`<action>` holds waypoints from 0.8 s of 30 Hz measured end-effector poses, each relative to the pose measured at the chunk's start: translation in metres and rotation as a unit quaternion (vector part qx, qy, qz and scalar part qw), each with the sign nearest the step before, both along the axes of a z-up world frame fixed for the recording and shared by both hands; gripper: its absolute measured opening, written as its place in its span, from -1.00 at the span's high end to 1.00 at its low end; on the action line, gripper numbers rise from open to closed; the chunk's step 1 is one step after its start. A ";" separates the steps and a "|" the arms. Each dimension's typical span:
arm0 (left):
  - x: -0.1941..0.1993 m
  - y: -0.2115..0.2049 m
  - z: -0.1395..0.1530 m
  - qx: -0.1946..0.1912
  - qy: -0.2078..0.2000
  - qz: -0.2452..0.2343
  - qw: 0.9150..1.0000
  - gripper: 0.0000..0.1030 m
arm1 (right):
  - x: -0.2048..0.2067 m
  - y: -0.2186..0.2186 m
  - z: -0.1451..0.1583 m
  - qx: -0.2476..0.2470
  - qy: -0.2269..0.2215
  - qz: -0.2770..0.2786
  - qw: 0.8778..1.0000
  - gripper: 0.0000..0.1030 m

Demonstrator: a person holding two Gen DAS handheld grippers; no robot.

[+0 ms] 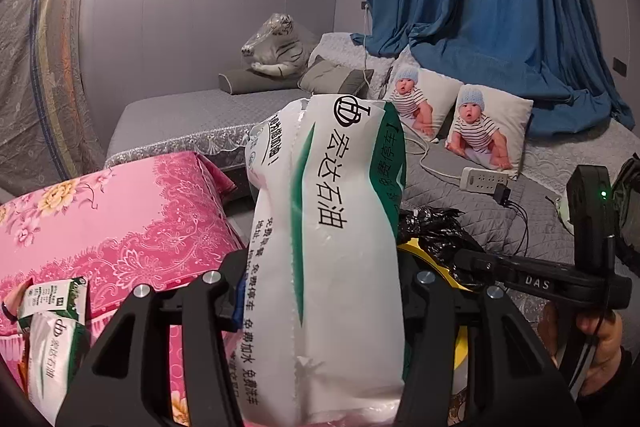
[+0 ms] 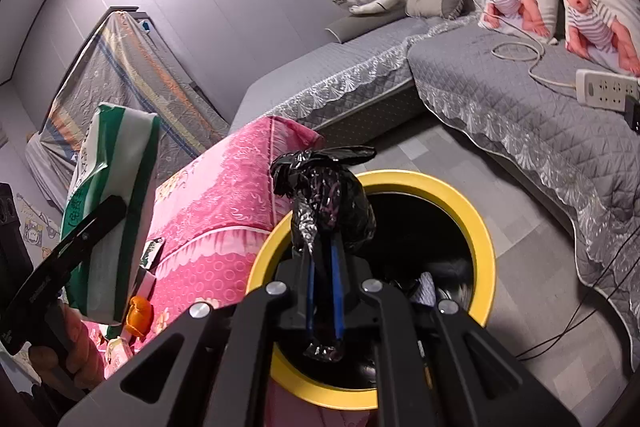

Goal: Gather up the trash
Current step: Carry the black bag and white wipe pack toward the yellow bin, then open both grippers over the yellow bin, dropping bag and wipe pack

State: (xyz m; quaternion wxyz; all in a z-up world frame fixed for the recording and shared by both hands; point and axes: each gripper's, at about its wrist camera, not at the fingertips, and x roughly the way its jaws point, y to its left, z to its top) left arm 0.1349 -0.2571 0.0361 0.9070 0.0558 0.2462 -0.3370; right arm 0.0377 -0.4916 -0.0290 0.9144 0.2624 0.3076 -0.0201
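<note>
Two claws are both loaded: the left claw (image 1: 320,291) is clamped on a white-and-green packet (image 1: 332,227) held upright beside the pink quilt (image 1: 120,223), while the right claw (image 2: 324,291) pinches a black bag (image 2: 332,203) above the yellow-rimmed bin (image 2: 472,223).

- Pack (image 1: 324,259): white, green stripe, black print.
- Bag (image 2: 332,195): glossy black.
- Bin (image 2: 472,219): yellow rim, black inside.
- Cloth (image 1: 120,227): pink, floral and lace pattern.
- Curtain (image 1: 480,7): blue.
- Bedcover (image 2: 480,87): grey, quilted diamonds, lace edge.
- Pillows (image 1: 492,131): white, printed with a baby in a blue hat and striped top.
- Tiger (image 1: 276,47): white, black stripes.
- Grippers (image 2: 324,291): black.
</note>
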 end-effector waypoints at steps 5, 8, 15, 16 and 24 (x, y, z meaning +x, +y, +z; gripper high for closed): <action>0.017 -0.018 -0.022 0.007 0.033 0.000 0.999 0.06 | 0.004 -0.008 -0.016 0.002 0.017 -0.014 1.000 0.87; 0.030 -0.027 -0.036 0.012 0.058 0.001 0.998 0.05 | 0.007 -0.013 -0.024 0.002 0.028 -0.021 0.999 0.87; 0.052 -0.048 -0.060 0.024 0.093 0.003 0.995 -0.05 | 0.013 -0.024 -0.040 0.004 0.046 -0.035 0.998 0.87; 0.053 -0.049 -0.061 0.025 0.094 0.004 0.995 -0.06 | 0.013 -0.025 -0.042 0.006 0.046 -0.035 0.998 0.87; 0.058 -0.050 -0.062 0.018 0.093 0.016 0.995 -0.52 | 0.008 -0.031 -0.046 0.009 0.052 -0.054 0.997 0.08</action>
